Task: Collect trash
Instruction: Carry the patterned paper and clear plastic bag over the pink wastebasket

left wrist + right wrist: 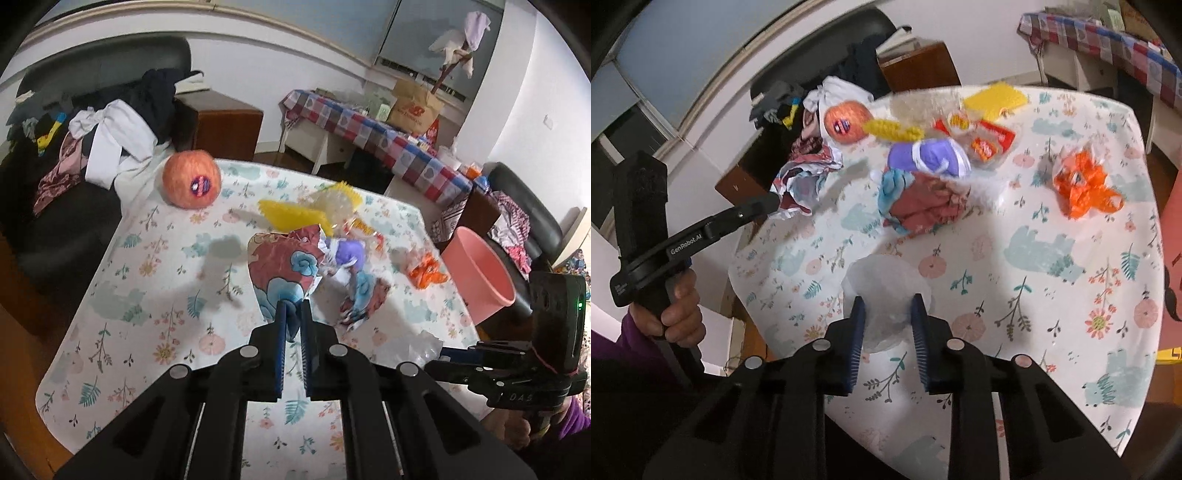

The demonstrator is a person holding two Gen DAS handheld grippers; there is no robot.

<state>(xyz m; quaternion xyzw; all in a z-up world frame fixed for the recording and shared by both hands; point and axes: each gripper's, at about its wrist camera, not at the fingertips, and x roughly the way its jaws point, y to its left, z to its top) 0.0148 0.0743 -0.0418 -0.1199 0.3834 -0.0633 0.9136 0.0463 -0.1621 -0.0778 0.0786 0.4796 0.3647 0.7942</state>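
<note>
My left gripper is shut on a crumpled red-and-blue patterned wrapper and holds it above the table; it also shows in the right wrist view. My right gripper is open around a crumpled clear plastic wrapper lying on the table; this wrapper also shows in the left wrist view. More trash lies further back: a red-and-blue wrapper, a purple wrapper, an orange wrapper, yellow wrappers and a red snack packet.
A pink bin stands at the table's right edge. An apple in foam netting sits at the far left of the floral tablecloth. A sofa with clothes is behind the table.
</note>
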